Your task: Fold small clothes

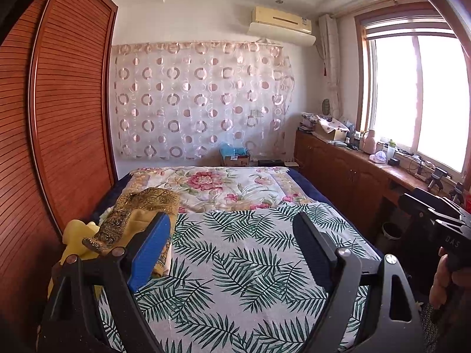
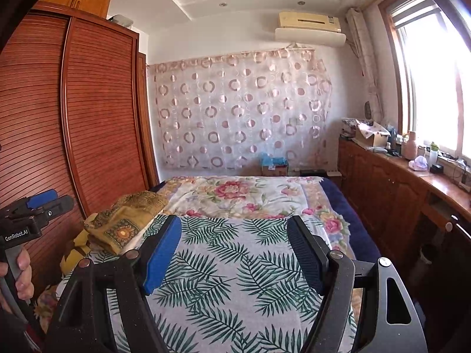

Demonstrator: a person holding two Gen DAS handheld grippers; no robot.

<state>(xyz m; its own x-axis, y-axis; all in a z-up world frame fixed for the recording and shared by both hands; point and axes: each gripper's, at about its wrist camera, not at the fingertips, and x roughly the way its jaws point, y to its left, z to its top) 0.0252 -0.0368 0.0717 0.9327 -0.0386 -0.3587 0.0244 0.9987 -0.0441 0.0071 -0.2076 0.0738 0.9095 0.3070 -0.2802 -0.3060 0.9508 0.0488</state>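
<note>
**Both grippers hover empty; the clothes wait at the bed's left edge**

The left gripper (image 1: pixel 232 241) and the right gripper (image 2: pixel 235 247) hang above the palm-leaf sheet (image 1: pixel 241 264), each with its fingers spread wide and nothing between them. The small clothes (image 1: pixel 138 214) lie in a loose heap at the left side of the bed, beside the louvred wardrobe (image 1: pixel 59 117): a mustard-gold patterned garment (image 2: pixel 123 223) on top, with a plain yellow piece (image 1: pixel 79 232) under it, hanging toward the bed's edge.

The fabric looks thin, light and limp, so it will likely sag and bunch as soon as it is lifted, and the embroidered border may be a little stiffer. A sensible hold would be a pinch at two corners or along a hem of the top garment, one gripper each, so that it can be drawn flat onto the sheet. How many pieces the heap holds cannot be told.
</note>
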